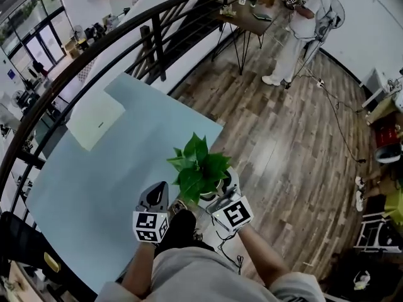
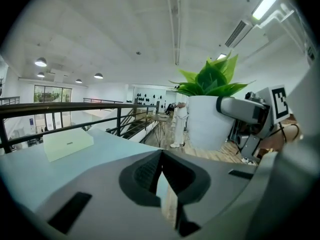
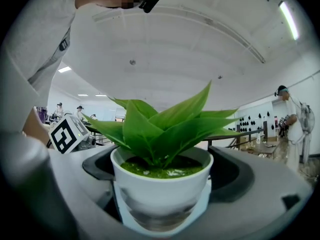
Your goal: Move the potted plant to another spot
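The right gripper (image 1: pixel 221 199) is clamped on the pot (image 3: pixel 160 184): its two broad grey jaws, matt and smoothly curved with dark padded hollows, press the round wall from either side. The pot is white, glossy and slightly tapered, with a thick rolled rim. Its top is covered with mossy green filling flecked with white. Wide, pointed, waxy green leaves (image 3: pixel 160 129) fan up and outward from the middle.

The left gripper (image 2: pixel 161 159) has its jaws together at the tips and nothing between them. It is just to the left of the potted plant and apart from it. Each gripper carries a cube with black and white square markers (image 1: pixel 237 214) at its rear.

The potted plant is held upright just off the right edge of the table (image 1: pixel 94 181), close to the near corner, over the floor (image 1: pixel 283 143) of brown wooden planks. The table top is a smooth, pale blue sheet. A flat cream slab (image 1: pixel 94 119) lies towards the table's far left corner. A dark metal railing (image 1: pixel 126 33) curves past the table's far side. A person (image 1: pixel 301 24) in pale clothes stands well away across the floor
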